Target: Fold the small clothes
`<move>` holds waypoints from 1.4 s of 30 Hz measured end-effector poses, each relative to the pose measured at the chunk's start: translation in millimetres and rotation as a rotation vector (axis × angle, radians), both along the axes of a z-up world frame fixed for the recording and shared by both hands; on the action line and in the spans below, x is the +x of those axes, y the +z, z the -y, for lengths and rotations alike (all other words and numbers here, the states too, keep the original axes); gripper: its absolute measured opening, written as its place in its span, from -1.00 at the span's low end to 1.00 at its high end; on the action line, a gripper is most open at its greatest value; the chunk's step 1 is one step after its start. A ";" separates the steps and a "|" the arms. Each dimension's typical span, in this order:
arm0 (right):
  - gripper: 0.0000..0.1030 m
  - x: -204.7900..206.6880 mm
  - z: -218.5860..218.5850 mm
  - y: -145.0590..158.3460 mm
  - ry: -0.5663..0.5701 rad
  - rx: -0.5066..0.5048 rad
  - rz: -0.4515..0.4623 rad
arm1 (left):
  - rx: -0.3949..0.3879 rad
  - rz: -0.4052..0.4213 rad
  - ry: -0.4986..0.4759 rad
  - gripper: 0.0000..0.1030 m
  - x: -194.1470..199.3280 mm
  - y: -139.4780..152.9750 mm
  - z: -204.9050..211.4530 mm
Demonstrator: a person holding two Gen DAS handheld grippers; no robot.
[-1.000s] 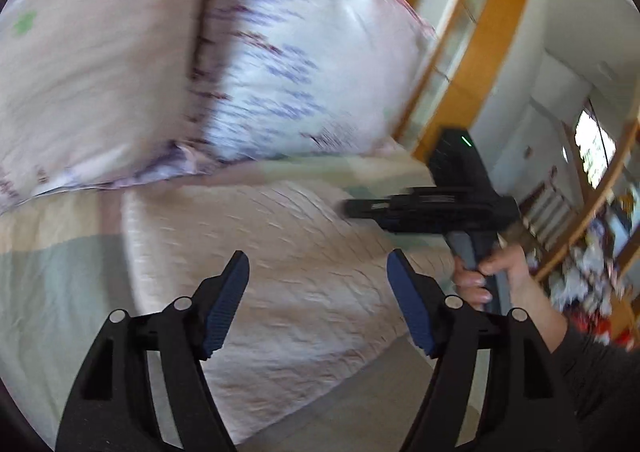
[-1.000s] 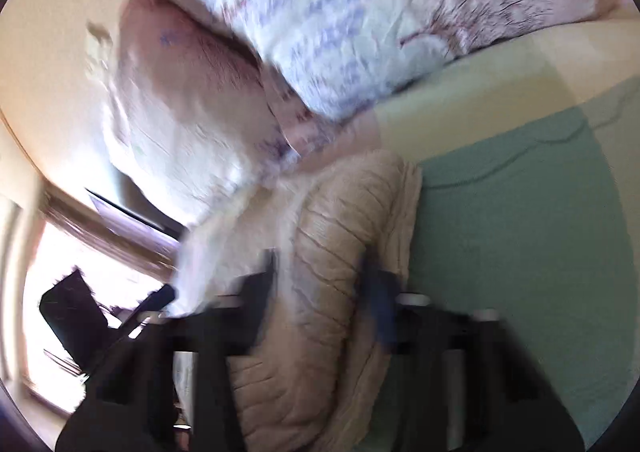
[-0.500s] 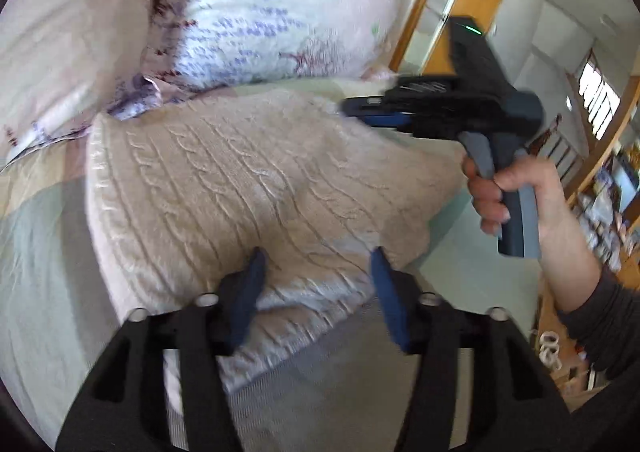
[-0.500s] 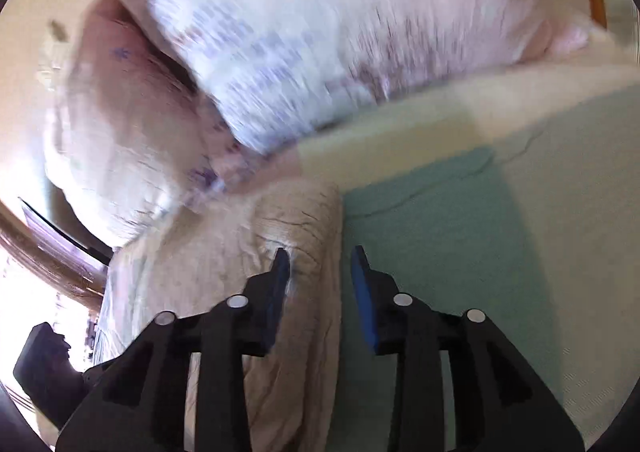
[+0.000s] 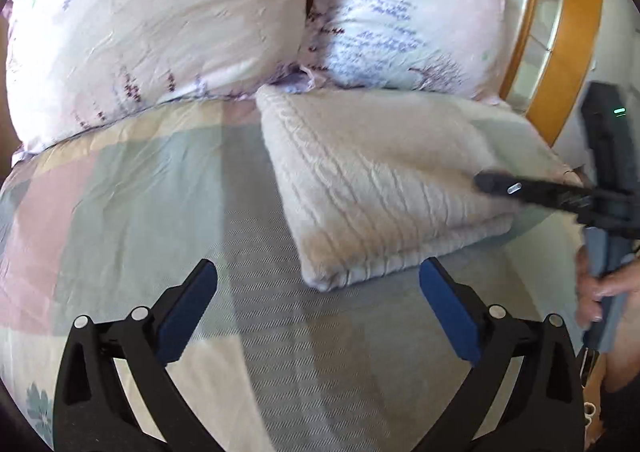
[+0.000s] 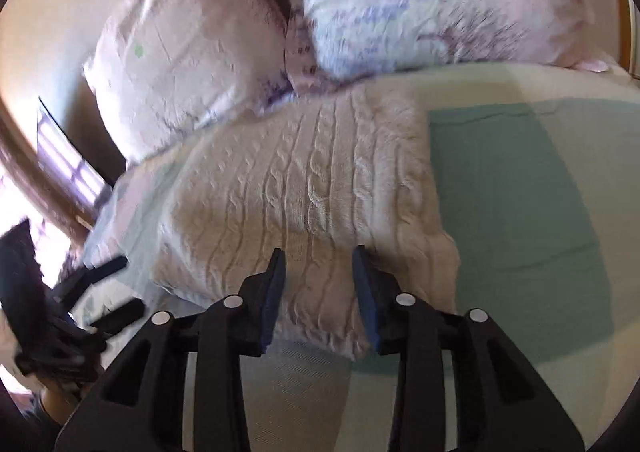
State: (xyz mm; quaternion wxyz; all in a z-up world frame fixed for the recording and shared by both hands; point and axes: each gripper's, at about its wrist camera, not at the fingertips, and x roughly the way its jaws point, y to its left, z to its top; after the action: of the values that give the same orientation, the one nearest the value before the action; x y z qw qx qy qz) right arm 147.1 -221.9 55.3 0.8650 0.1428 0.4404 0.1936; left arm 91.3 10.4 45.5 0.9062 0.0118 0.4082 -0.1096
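Both tongs (image 5: pixel 318 294) (image 6: pixel 319 280) agape, empty, over sweater (image 5: pixel 384 180).

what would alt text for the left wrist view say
A folded cream cable-knit sweater lies on a pastel patchwork bedspread below two floral pillows. The left gripper hovers open in front of it; the right gripper reaches over its right edge.

The sweater (image 5: pixel 384 188) at one o'clock is cream cable-knit, ribbed and soft; bedspread (image 5: pixel 132 204) smooth woven cloth; pillows (image 5: pixel 160 24) crinkled printed cotton; gripper fingers (image 5: pixel 188 308) matt black plastic, blue pads
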 end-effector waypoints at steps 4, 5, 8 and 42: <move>0.70 -41.3 1.0 13.1 -0.056 -0.079 0.099 | 0.030 -0.054 0.046 0.96 -0.2 -10.4 1.2; 0.70 -44.7 -3.8 8.9 -0.064 -0.118 0.083 | 0.026 -0.064 0.050 0.96 1.7 -13.3 2.3; 0.71 -42.2 -9.5 -3.6 -0.077 -0.210 0.029 | 0.042 -0.112 0.080 0.96 8.5 -23.0 8.5; 0.97 -47.6 -33.2 -26.7 -0.050 -0.406 -0.049 | 0.121 -0.098 0.102 0.97 4.7 -36.4 21.6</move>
State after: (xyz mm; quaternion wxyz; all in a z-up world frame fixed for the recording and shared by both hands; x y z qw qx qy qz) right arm 99.5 -188.6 28.6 0.8695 -0.0187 0.4877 0.0758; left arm 96.1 -11.2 9.1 0.8872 0.0402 0.4581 -0.0388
